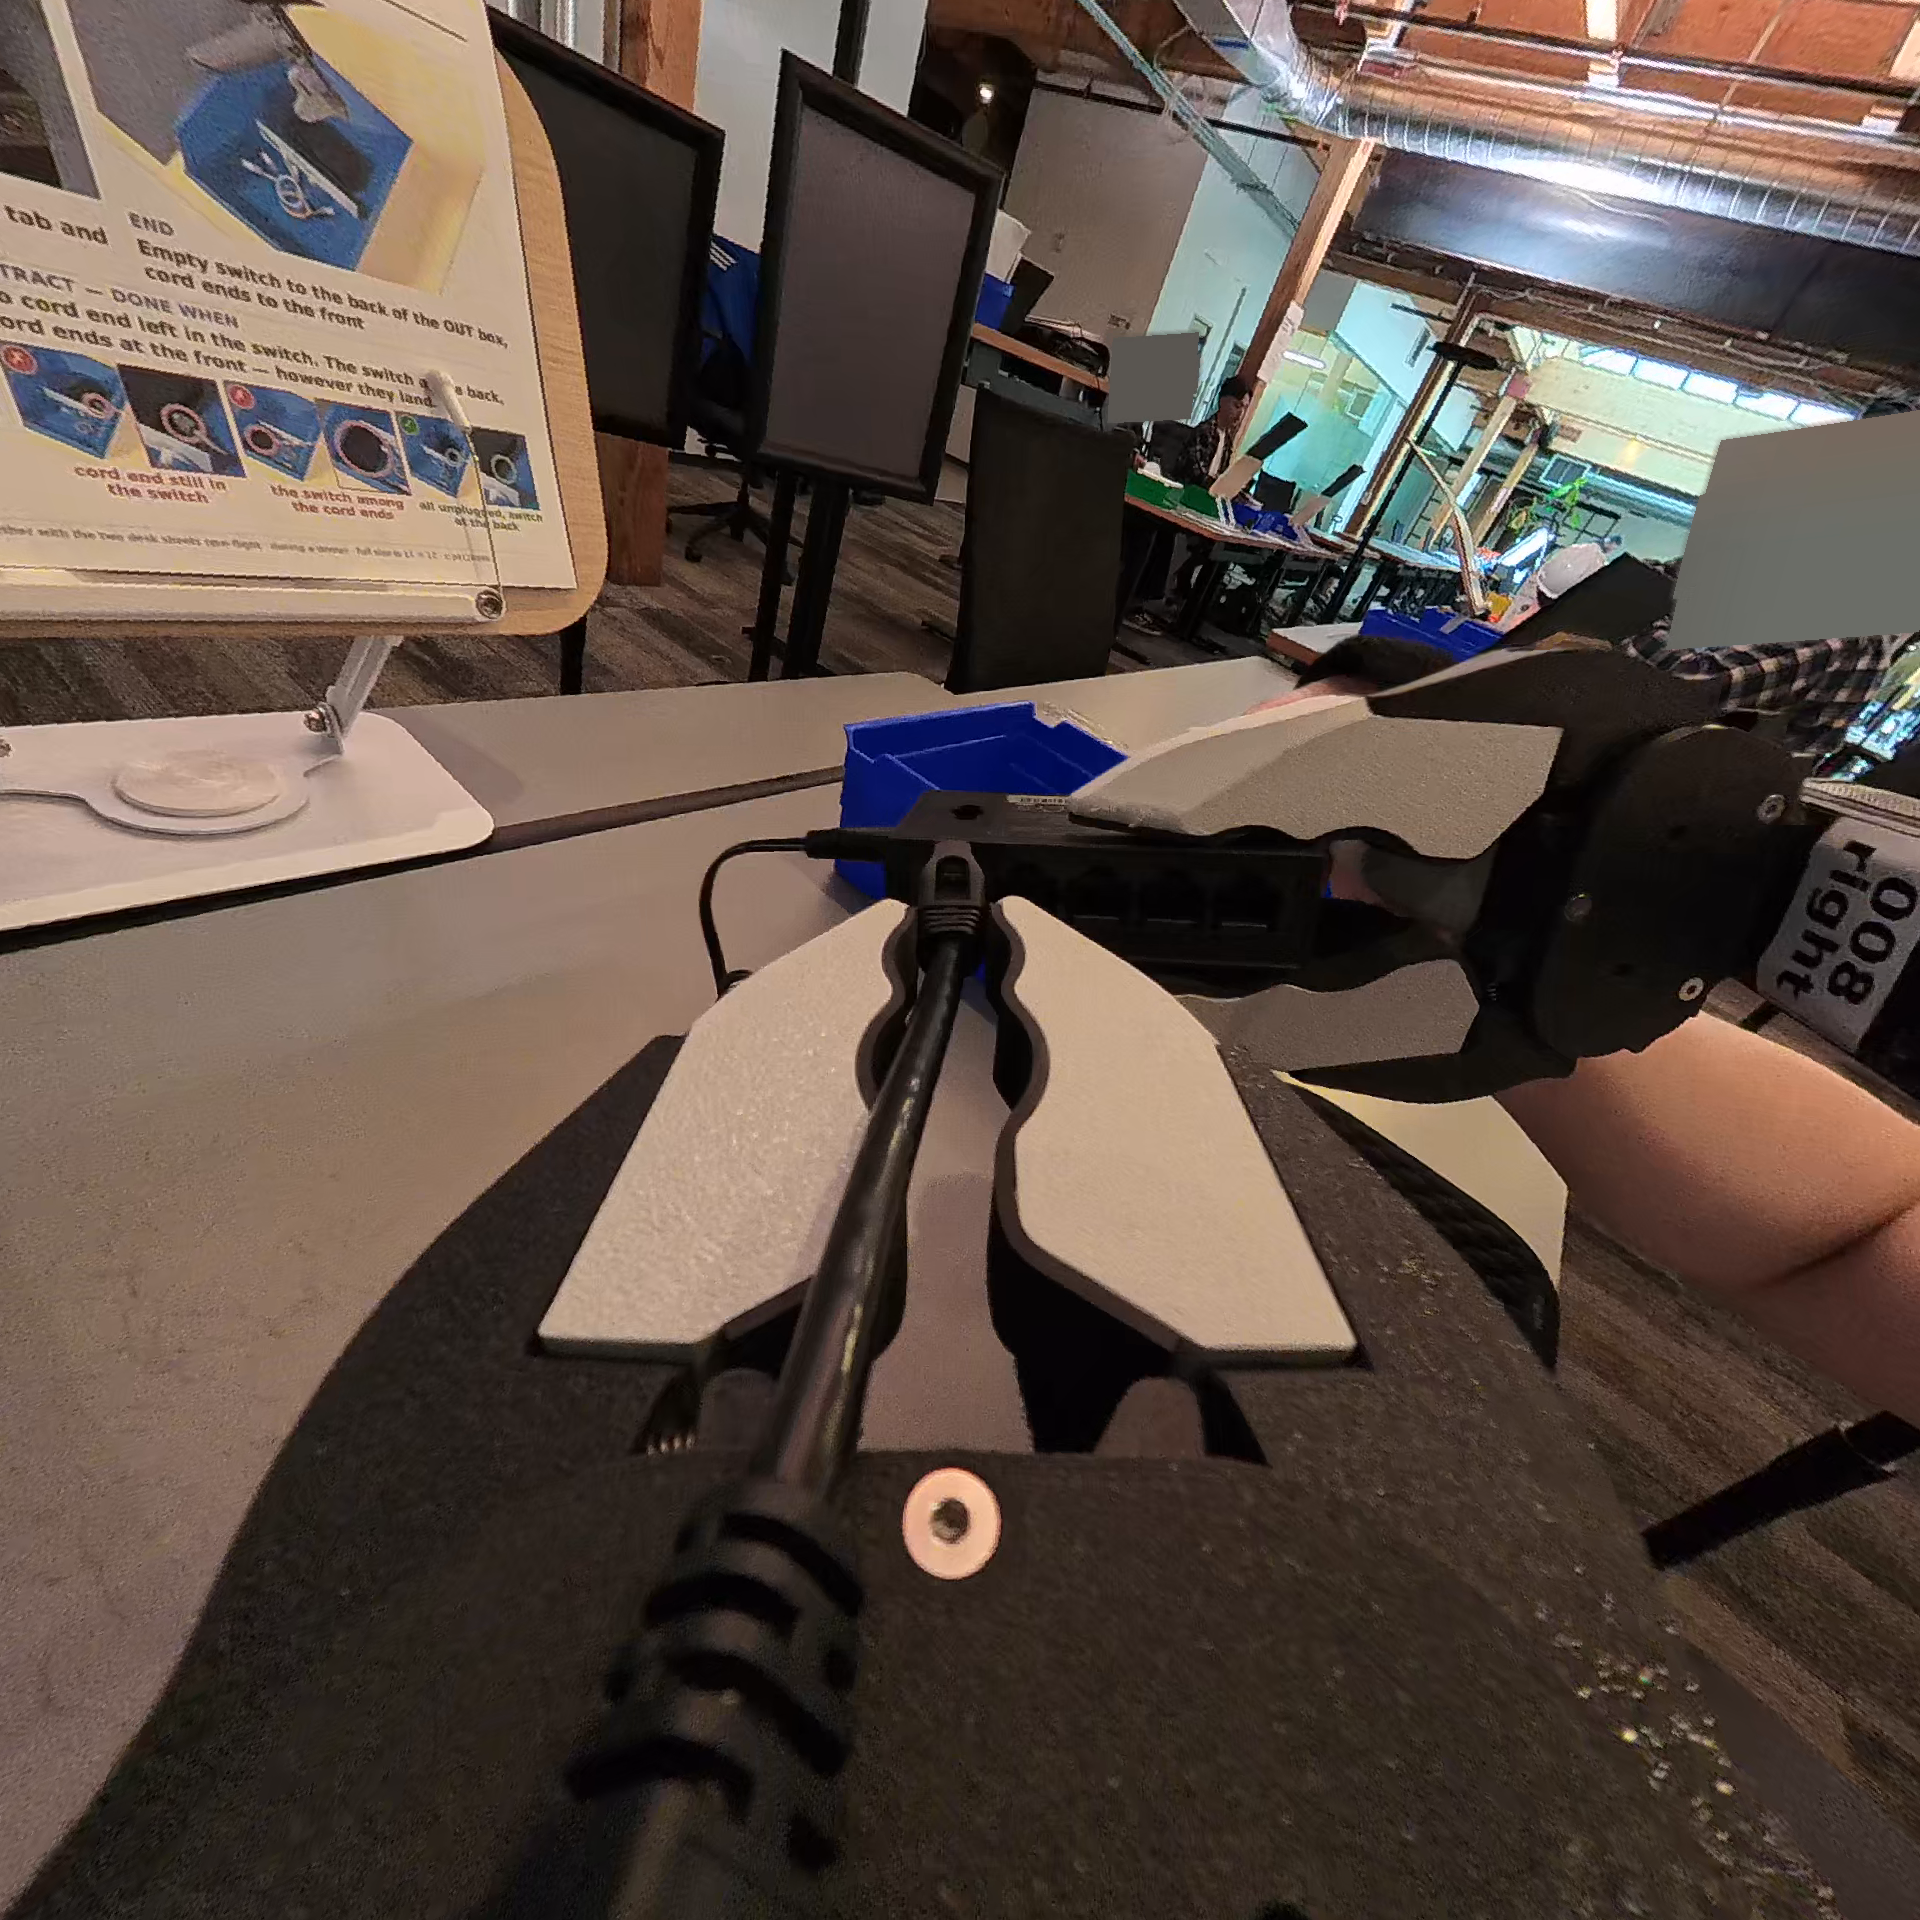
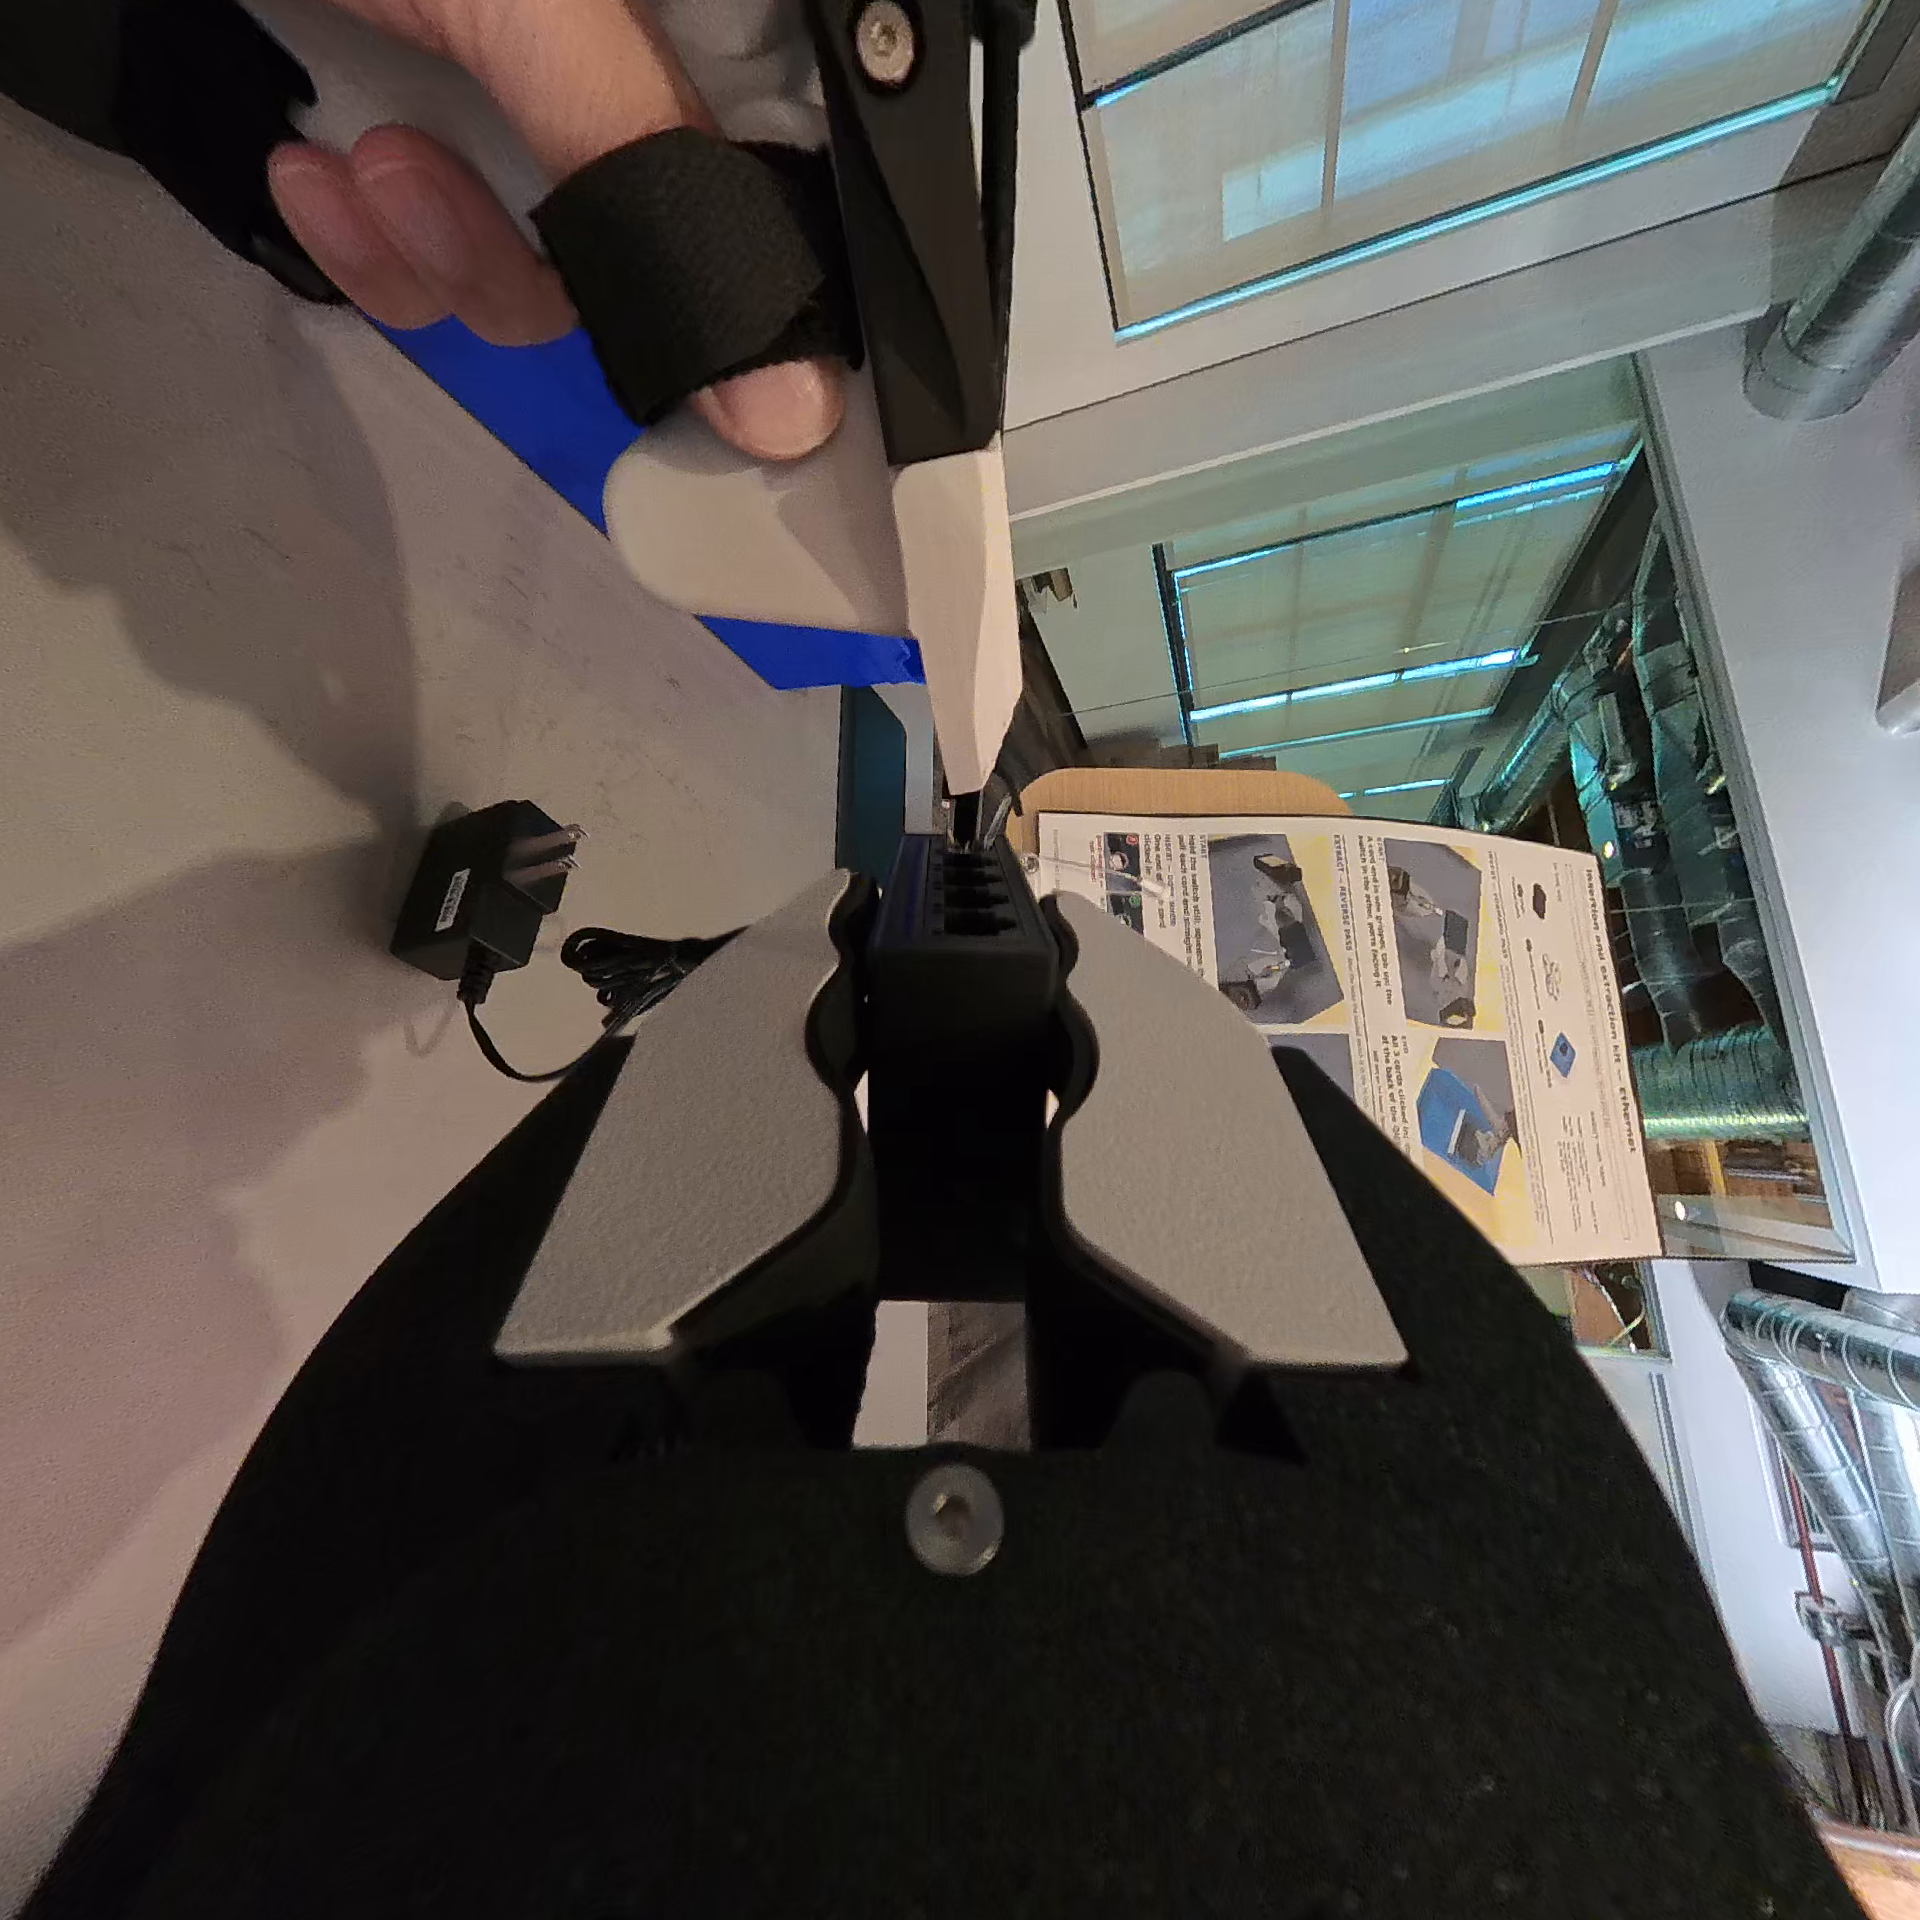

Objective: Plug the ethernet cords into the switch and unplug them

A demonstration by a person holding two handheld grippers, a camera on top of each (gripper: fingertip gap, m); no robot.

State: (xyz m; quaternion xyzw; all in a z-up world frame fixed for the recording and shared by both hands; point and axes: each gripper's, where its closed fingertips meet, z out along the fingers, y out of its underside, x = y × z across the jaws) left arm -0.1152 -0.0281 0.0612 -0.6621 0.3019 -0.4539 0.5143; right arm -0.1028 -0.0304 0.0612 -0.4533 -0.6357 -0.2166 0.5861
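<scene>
Insertion step in hand: left gripper (image 1: 948,914) clamped on black ethernet cord (image 1: 914,1049), plug at the leftmost port of the switch (image 1: 1143,883), itself clamped mid-air by right gripper (image 2: 956,935); next, probably a straight push.

The left tool (image 1: 945,920) is pinching a black cord (image 1: 894,1132) between its nearly closed fingers, while the right tool (image 2: 956,935), turned on its side, is clamping the black switch (image 2: 961,997) with a bare forearm (image 1: 1704,1195) trailing behind it.
</scene>
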